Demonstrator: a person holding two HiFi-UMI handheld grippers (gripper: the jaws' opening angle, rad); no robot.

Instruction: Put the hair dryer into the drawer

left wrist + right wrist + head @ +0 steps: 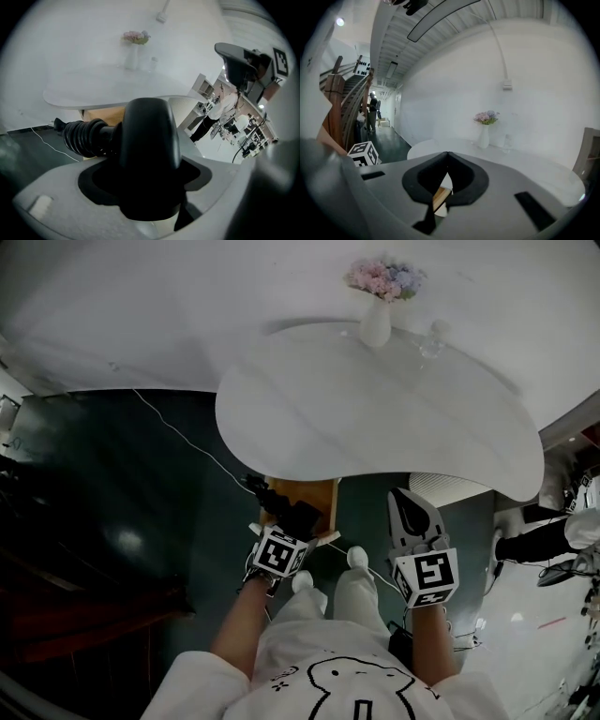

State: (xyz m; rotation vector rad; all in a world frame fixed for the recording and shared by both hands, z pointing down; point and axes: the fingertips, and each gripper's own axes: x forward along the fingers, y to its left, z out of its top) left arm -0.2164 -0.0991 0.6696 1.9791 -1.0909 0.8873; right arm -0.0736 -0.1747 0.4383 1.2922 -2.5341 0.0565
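The left gripper (pixel 292 527) pinches the one black hair dryer (pixel 149 150) by its handle. The dryer's ribbed cord sleeve sticks out to the left, just in front of a single wooden cabinet (pixel 309 493) under the round white table (pixel 375 418). The right gripper (pixel 447 180) has its jaws pressed together on nothing. One vase of flowers (pixel 377 306) stands on the table's far side.

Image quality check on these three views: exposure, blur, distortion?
Head view: heavy fisheye, the table edge bows; the floor at left is nearly black while the table looks washed out. Left gripper view: the hair dryer fills the near field as featureless black; dark round vignette. Right gripper view: same vignette, pale low-contrast wall, no obvious motion blur.
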